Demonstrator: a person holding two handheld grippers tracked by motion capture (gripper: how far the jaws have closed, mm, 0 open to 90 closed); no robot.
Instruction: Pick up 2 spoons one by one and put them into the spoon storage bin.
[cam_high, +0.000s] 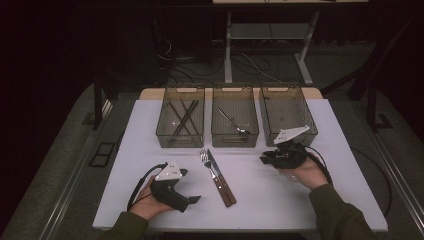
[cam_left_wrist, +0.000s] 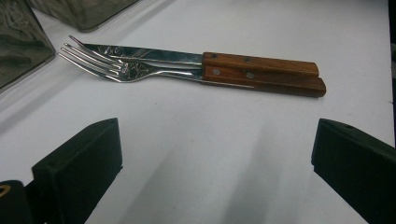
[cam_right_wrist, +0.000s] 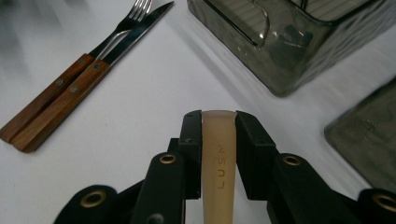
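Observation:
A fork (cam_high: 205, 159) and a knife (cam_high: 221, 179), both with wooden handles, lie side by side at the table's middle. My left gripper (cam_high: 194, 200) rests near the front left edge, open, with bare table between its jaws (cam_left_wrist: 215, 140); the fork (cam_left_wrist: 107, 67) and knife (cam_left_wrist: 154, 53) lie just ahead of it. My right gripper (cam_high: 264, 159) hovers at the right, in front of the right bin, and points left. It (cam_right_wrist: 218, 123) is shut on a beige utensil handle (cam_right_wrist: 219, 163) with letters stamped into it; the utensil's other end is hidden.
Three clear grey bins stand in a row at the back: the left one (cam_high: 162, 131) holds dark chopsticks, the middle one (cam_high: 235, 139) a metal utensil, the right one (cam_high: 265, 115) looks empty. The middle bin's corner (cam_right_wrist: 280, 70) is close ahead of my right gripper.

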